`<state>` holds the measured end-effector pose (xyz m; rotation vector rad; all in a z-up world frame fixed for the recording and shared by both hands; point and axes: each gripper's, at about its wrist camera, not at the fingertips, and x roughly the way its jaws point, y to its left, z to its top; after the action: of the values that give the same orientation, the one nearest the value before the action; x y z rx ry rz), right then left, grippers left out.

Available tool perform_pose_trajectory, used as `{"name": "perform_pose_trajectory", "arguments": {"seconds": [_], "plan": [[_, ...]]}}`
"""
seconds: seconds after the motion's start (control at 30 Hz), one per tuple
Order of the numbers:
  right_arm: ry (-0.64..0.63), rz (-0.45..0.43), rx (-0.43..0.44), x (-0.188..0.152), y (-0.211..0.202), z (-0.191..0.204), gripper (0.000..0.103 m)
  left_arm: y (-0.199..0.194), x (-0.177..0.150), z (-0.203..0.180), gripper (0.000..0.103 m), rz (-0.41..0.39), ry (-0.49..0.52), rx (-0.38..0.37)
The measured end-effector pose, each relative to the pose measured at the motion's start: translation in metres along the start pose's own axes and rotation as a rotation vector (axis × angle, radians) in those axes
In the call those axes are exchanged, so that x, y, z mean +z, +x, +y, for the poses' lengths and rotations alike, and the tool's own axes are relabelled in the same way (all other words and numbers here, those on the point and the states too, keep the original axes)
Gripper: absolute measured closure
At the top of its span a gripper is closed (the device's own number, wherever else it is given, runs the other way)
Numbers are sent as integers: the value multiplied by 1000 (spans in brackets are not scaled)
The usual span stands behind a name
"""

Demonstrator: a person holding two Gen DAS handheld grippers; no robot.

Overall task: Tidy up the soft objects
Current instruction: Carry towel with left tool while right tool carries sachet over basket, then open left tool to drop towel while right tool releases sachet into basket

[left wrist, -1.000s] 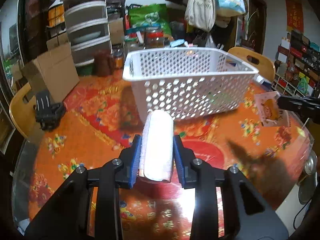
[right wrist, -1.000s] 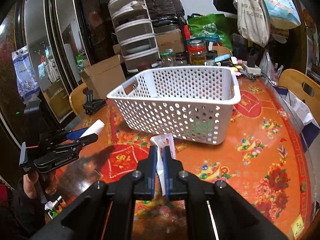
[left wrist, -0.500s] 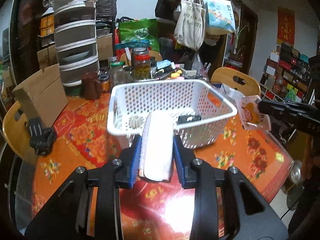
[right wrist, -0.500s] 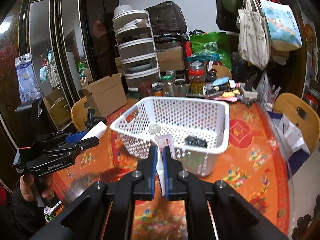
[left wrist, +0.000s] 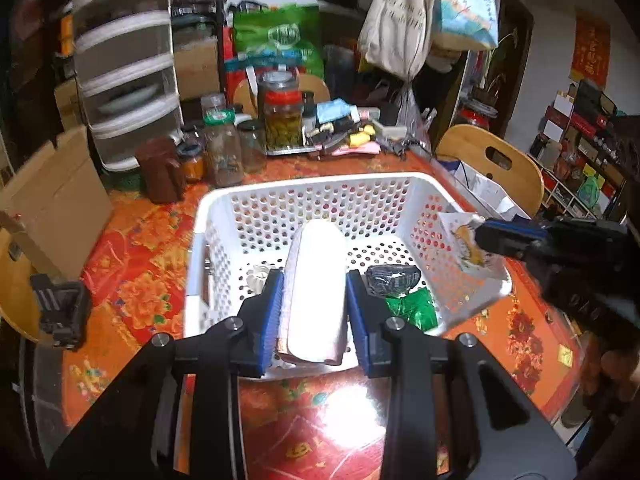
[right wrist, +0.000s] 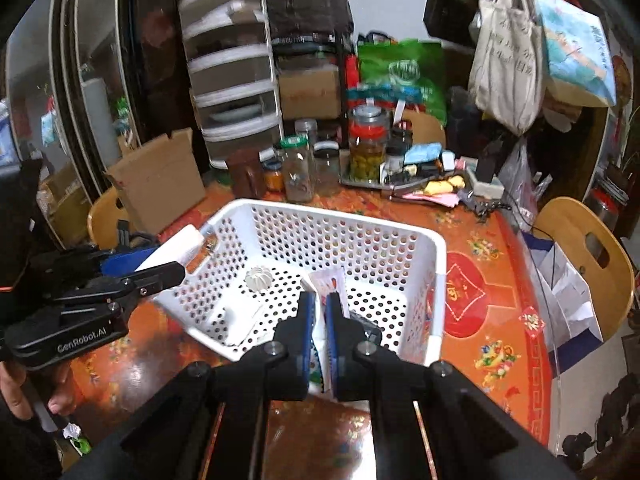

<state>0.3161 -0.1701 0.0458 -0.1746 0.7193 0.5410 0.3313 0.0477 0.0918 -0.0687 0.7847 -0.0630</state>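
Both grippers hang over the white perforated plastic basket [left wrist: 400, 200], which stands on the counter [left wrist: 132, 272] covered with a red and orange flowered cloth, and each carries something not yet let go. The left gripper [left wrist: 314, 308] has its jaws pinching a white rolled cloth [left wrist: 316, 280], held above the near part of the basket. The right gripper [right wrist: 319, 320] has its jaws pressed nearly together on a thin white printed packet [right wrist: 326, 284], which stands up between them over the basket's near right part.

Part of the sorting looks done: inside the basket already lie a dark crinkled pouch [left wrist: 392, 278], a shiny green foil packet [left wrist: 412, 308], a small white ribbed round piece [right wrist: 258, 278] and a flat white piece [right wrist: 240, 314] on the floor.

What is left, as I judge it, is to lower and release the roll and the packet. No other loose soft objects show on the cloth near the basket, so these two may be the last.
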Motion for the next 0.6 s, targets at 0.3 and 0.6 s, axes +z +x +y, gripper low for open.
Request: {"name": "perform_pose_trajectory", "arguments": {"seconds": [0.3,0.6], "plan": [[-16,125,-57,7,72,-7,98,78,7,8,74,145,-37,31],[-30,190,-83,4,115,-12,98,122,2,17,74,215,-61,58]]}}
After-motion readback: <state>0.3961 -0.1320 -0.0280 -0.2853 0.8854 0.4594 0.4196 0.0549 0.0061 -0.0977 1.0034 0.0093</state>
